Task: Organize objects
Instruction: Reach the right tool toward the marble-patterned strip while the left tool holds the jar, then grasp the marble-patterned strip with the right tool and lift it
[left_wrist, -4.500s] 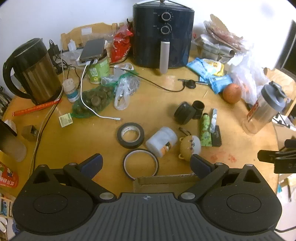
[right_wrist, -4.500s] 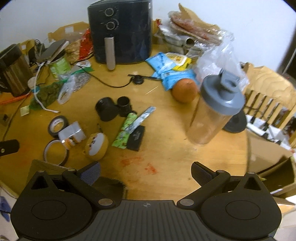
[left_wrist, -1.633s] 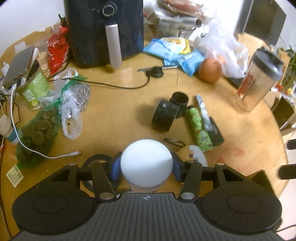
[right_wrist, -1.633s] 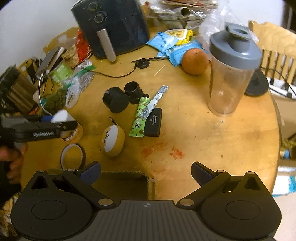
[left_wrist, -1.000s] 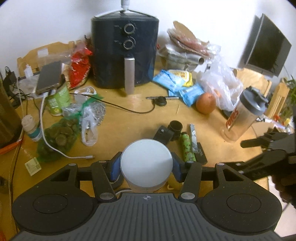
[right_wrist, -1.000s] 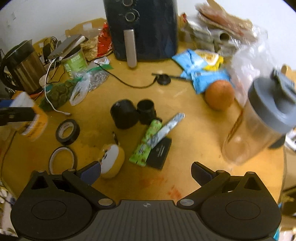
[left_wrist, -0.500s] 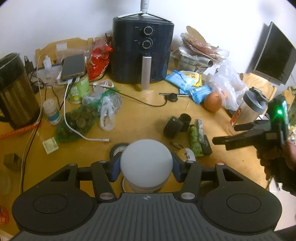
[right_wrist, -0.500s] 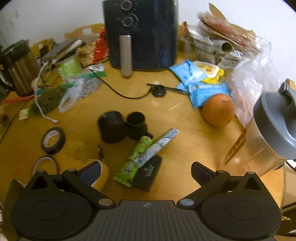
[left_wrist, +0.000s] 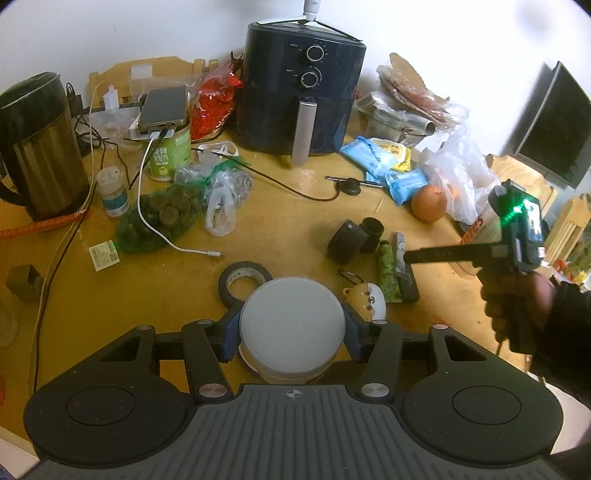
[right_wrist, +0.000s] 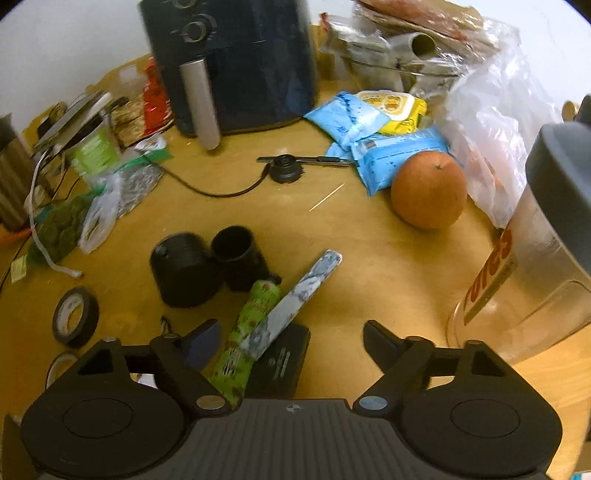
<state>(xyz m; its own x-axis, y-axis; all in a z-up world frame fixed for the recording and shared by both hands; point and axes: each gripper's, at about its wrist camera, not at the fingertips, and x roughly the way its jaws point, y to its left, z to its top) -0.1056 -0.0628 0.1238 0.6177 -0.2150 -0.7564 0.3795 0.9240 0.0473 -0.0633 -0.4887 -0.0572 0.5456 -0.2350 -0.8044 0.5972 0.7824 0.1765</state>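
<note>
Left gripper (left_wrist: 291, 328) pinching a white jar (left_wrist: 291, 325), holding it above the near table (left_wrist: 147, 288). Right gripper (right_wrist: 291, 341) spread but closing in, nothing squeezed yet, hovering over a green tube (right_wrist: 247, 343), silver strip (right_wrist: 295, 295) and black box (right_wrist: 284, 363).

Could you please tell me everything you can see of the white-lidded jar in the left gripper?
The white-lidded jar is a round container with a flat, matte white lid facing the camera; a pale, apparently plastic body shows below the lid. The left gripper clamps its sides with blue pads, holding it above the wooden table. Any label is hidden.
</note>
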